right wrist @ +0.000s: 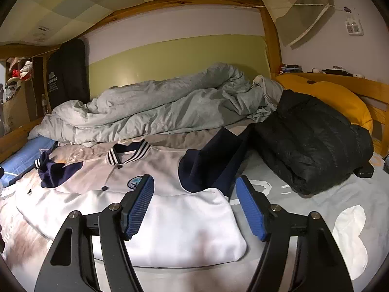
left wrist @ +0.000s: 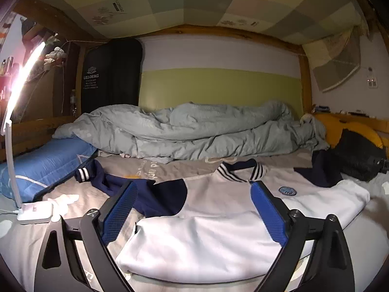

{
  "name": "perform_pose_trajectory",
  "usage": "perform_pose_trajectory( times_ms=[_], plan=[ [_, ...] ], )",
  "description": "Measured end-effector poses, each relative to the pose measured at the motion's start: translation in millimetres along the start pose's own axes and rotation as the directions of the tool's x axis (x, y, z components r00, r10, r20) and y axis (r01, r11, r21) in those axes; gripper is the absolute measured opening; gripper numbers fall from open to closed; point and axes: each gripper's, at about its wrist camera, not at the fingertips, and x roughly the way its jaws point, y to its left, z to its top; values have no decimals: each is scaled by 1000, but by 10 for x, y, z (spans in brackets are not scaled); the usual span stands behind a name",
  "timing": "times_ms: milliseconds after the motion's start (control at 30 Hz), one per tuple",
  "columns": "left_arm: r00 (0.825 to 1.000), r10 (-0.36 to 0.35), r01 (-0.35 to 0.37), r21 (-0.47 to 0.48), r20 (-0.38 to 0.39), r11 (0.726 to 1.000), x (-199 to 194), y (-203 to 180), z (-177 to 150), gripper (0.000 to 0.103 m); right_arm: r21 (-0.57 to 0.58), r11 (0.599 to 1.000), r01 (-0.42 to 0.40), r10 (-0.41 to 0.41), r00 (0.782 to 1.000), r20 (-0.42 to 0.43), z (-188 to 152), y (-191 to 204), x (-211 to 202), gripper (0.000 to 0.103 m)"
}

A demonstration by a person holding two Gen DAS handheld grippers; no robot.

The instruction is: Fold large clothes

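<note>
A white varsity jacket (left wrist: 218, 219) with navy sleeves and a striped collar lies on the grey bed sheet; it also shows in the right wrist view (right wrist: 175, 219). Its lower half is folded up over the body. One navy sleeve (left wrist: 116, 182) trails to the left; the other navy sleeve (right wrist: 214, 168) is bunched at the right. My left gripper (left wrist: 192, 189) is open just above the jacket's left side, holding nothing. My right gripper (right wrist: 194, 189) is open above the jacket's right folded corner, holding nothing.
A rumpled grey-green duvet (left wrist: 189, 131) lies across the back of the bed. A black puffer jacket (right wrist: 313, 141) and a yellow pillow (right wrist: 340, 97) sit at the right. A blue pillow (left wrist: 46, 163) and a lit white desk lamp (left wrist: 34, 210) stand at the left.
</note>
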Motion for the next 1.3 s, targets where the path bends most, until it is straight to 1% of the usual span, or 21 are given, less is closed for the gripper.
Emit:
perform_pose_trajectory(
  times_ms=[100,167,233,267,333,433,467,500,533,600,633,733,833,933,1033,1100,1133,1167,1200,1233,1300],
  plan=[
    [1000,24,-24,-7,18,1000,-35,-42,-3,103,-10,1000,1,-1,1000,-1,6,47,-7,74],
    [998,62,-62,-10,26,998,-47,-77,-9,103,-16,1000,19,-19,1000,2,16,80,-25,75],
    [992,108,-107,-20,63,994,-104,-88,-20,103,-26,999,26,-26,1000,4,25,115,-47,78],
    [990,124,-123,-21,61,992,-126,-94,-16,103,-32,999,29,-29,1000,6,27,129,-58,79],
    [990,136,-136,-10,33,991,-139,-89,20,103,-42,999,26,-26,1000,11,27,148,-76,79],
    [988,144,-144,-12,63,990,-196,-104,53,103,-46,998,47,-46,999,15,28,164,-85,80],
    [987,144,-144,-7,64,990,-199,-122,65,103,-49,996,78,-77,997,12,28,175,-75,80],
    [988,137,-137,-1,67,991,-201,-144,66,103,-55,993,105,-105,994,10,31,193,-66,80],
    [989,128,-128,4,70,992,-208,-157,67,103,-62,992,109,-108,994,13,27,202,-68,80],
    [994,92,-93,17,60,995,-196,-211,64,103,-71,992,104,-103,995,11,27,207,-72,80],
    [997,59,-60,23,45,998,-173,-250,74,103,-71,992,102,-101,995,12,31,206,-79,80],
    [1000,-5,4,28,16,1000,-84,-380,130,103,-64,994,83,-82,996,21,49,192,-94,80],
    [999,-50,51,-6,14,999,68,-496,219,103,-58,996,73,-72,997,28,86,167,-116,80],
    [997,-68,69,-44,23,997,247,-633,349,103,-36,997,63,-62,997,36,187,124,-122,80],
    [995,-88,91,-71,42,993,503,-848,569,103,-20,998,59,-58,997,55,434,128,-112,80],
    [992,-121,122,-59,23,991,707,-993,727,103,-24,996,81,-79,994,75,681,172,-84,80],
    [993,-117,118,-49,15,992,797,-1064,792,103,-31,993,112,-109,990,84,810,205,-61,80],
    [994,-109,110,-48,17,993,852,-1102,838,103,-38,985,167,-163,982,96,960,246,-17,80],
    [995,-101,102,-61,19,993,948,-1158,897,103,-46,977,207,-202,975,98,1073,281,32,80],
    [994,-112,112,-73,8,991,1021,-1190,923,103,-50,972,231,-226,970,92,1190,307,95,80],
    [989,-144,143,-97,-12,985,1164,-1257,940,103,-21,981,195,-192,978,78,1392,288,229,80]
  ],
)
